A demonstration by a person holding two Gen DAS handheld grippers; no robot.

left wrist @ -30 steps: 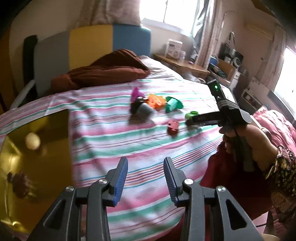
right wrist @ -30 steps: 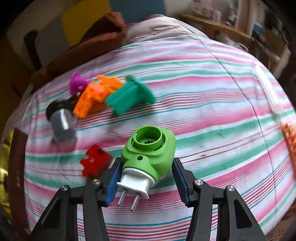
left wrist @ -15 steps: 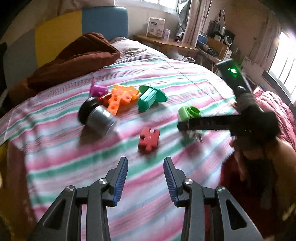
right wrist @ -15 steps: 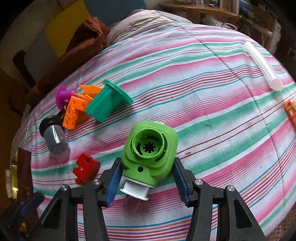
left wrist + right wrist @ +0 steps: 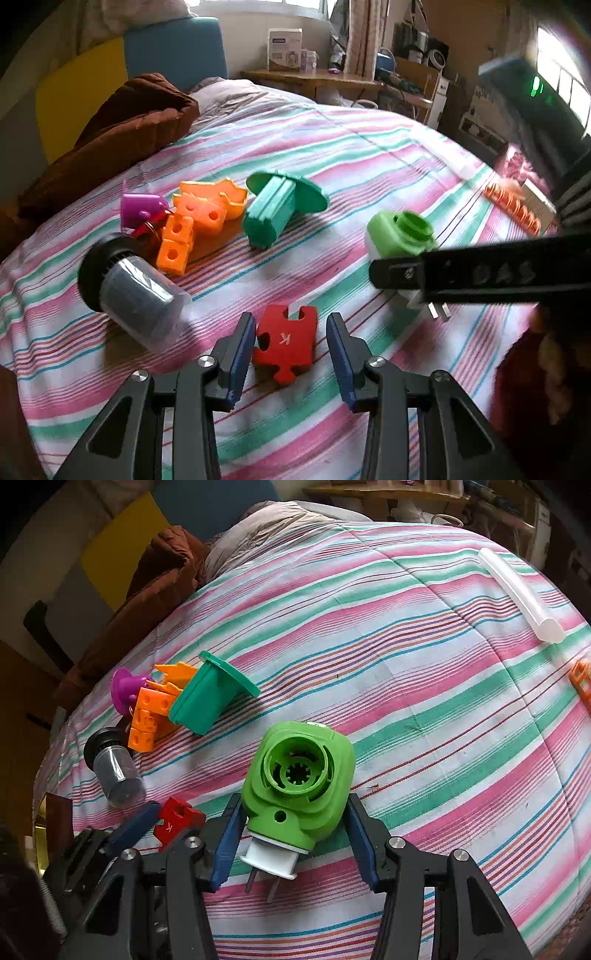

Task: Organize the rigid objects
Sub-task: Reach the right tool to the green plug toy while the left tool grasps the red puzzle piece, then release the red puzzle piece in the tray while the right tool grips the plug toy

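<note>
The green plug (image 5: 297, 786) is bracketed by the spread right gripper (image 5: 291, 840); grip uncertain. The red puzzle piece (image 5: 285, 341) is flanked, untouched, by the open left gripper (image 5: 290, 350); only the right view shows a white tube (image 5: 521, 594) far beyond the fingers

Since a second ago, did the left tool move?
Yes. The left tool came forward across the striped bedspread and now straddles the red puzzle piece.
</note>
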